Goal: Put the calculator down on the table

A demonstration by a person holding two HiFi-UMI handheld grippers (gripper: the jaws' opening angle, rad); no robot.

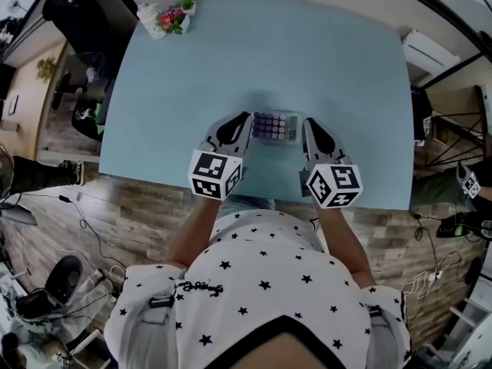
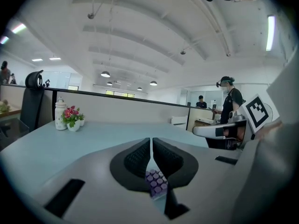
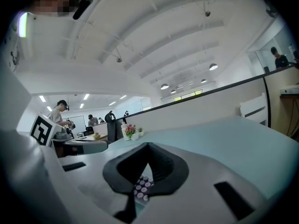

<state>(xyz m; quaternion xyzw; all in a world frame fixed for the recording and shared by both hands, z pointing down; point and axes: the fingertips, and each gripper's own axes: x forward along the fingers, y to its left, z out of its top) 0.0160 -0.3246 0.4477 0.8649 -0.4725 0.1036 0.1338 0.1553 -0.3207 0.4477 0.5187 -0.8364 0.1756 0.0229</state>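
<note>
The calculator [image 1: 274, 127], grey with purple keys, lies near the front edge of the light blue table [image 1: 307, 52]. My left gripper [image 1: 247, 120] is at its left end and my right gripper [image 1: 307, 123] at its right end, their tips close beside it. In the left gripper view the left gripper [image 2: 152, 146] is shut, pads together with nothing between them, and the calculator's keys [image 2: 156, 182] show below through the gap behind the pads. The right gripper [image 3: 148, 148] is shut the same way, with the keys [image 3: 141, 188] beneath it.
A small pot of pink flowers [image 1: 171, 18] and a white jar [image 2: 60, 113] stand at the table's far left corner. A black office chair [image 1: 77, 21] stands beyond that corner. Behind a low partition [image 2: 121, 108], people stand at other desks.
</note>
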